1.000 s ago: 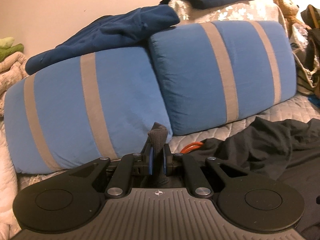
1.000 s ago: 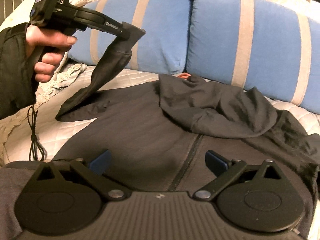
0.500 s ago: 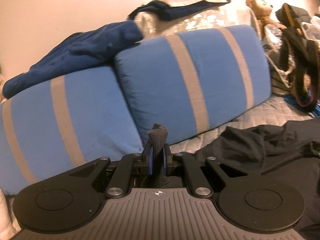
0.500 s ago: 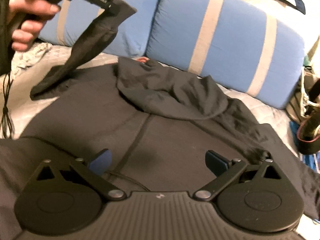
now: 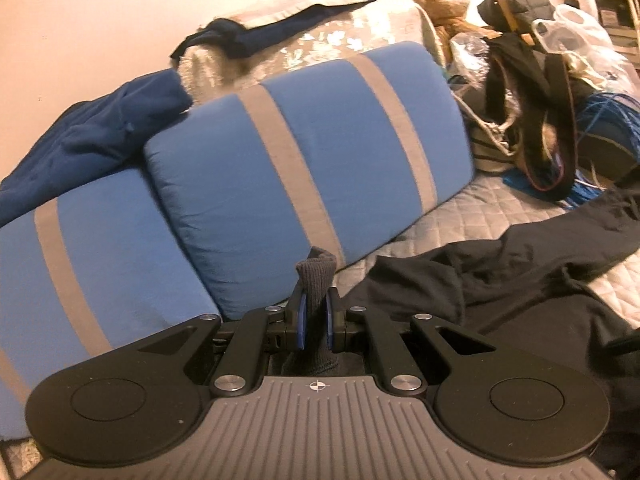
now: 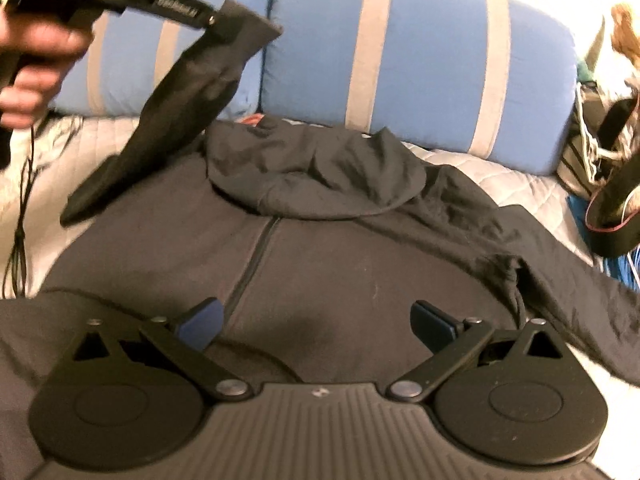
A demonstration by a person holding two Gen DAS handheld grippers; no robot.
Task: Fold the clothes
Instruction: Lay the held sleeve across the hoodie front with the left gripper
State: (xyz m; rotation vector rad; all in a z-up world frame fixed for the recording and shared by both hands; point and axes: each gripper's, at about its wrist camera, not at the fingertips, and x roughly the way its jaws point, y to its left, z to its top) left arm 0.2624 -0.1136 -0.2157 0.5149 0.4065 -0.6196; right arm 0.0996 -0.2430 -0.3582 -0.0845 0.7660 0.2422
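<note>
A: State of the right hand-held gripper?
B: Jaws spread, above the dark hoodie.
A: The left hand-held gripper?
B: Clamped a lifted sleeve.

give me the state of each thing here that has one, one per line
left tool: shut on the sleeve cuff
right tool: open, empty, over the hoodie's front
hoodie: spread flat, front up, zipped closed
left sleeve: lifted off the bed by its cuff
right sleeve: lying stretched out on the bed
hood: crumpled onto the chest
</note>
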